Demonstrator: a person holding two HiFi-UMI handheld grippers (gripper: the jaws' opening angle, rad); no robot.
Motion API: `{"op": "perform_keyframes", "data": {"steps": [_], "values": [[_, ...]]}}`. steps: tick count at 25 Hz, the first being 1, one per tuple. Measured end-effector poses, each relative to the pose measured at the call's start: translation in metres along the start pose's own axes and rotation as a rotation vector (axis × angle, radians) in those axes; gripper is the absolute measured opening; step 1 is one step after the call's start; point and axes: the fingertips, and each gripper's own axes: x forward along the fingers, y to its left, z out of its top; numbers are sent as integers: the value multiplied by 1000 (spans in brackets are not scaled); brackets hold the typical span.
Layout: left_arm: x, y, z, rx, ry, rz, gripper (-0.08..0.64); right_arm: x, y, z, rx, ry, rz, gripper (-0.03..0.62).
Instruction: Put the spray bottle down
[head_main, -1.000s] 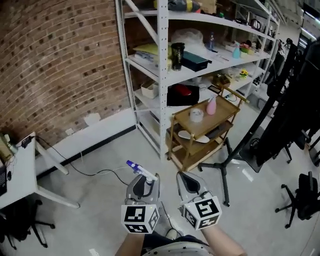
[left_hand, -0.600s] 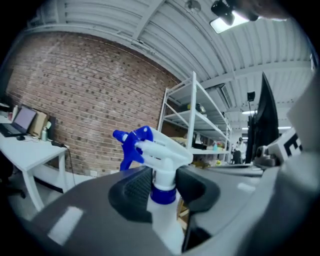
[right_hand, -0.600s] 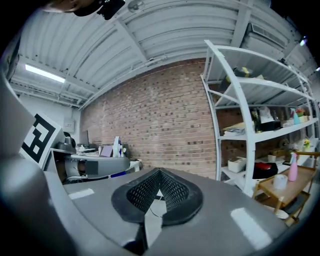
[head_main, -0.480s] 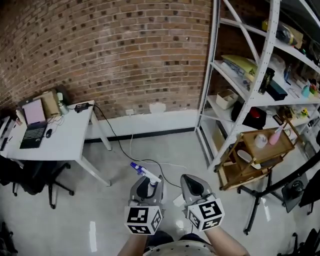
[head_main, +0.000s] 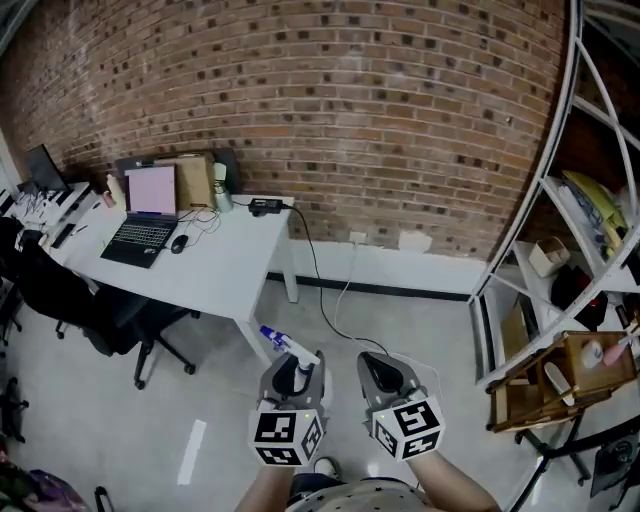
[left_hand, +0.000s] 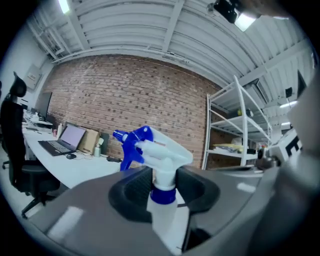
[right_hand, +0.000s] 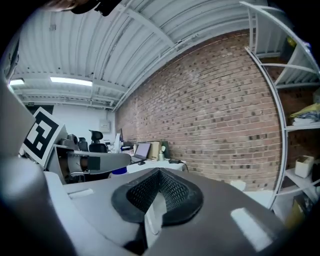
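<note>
Left gripper is clamped on the spray bottle at the neck, just under the white-and-blue trigger head. Jaws are partly apart, pads pressing either side of the neck. Bottle is upright, nozzle aimed toward the white desk.

Bottle isn't on any surface. It's in the air over the grey floor; in the head view it sits just off the desk's near right corner.

Right gripper: jaws closed together, nothing in them, side by side with the left one.

On the desk: open laptop toward the left end near the back edge, mouse just right of it, cardboard box at the back edge against the brick wall.

Black office chair is at the desk's front edge. Metal shelf rack and wooden cart are at right, well apart from both grippers.
</note>
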Motion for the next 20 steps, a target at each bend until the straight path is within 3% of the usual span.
{"op": "perform_keyframes", "data": {"steps": [10, 20], "values": [[24, 158, 17, -31, 5, 154, 137, 129, 74, 16, -36, 38, 168, -2], [86, 260, 40, -25, -10, 239, 137, 256, 104, 30, -54, 55, 272, -2]]}}
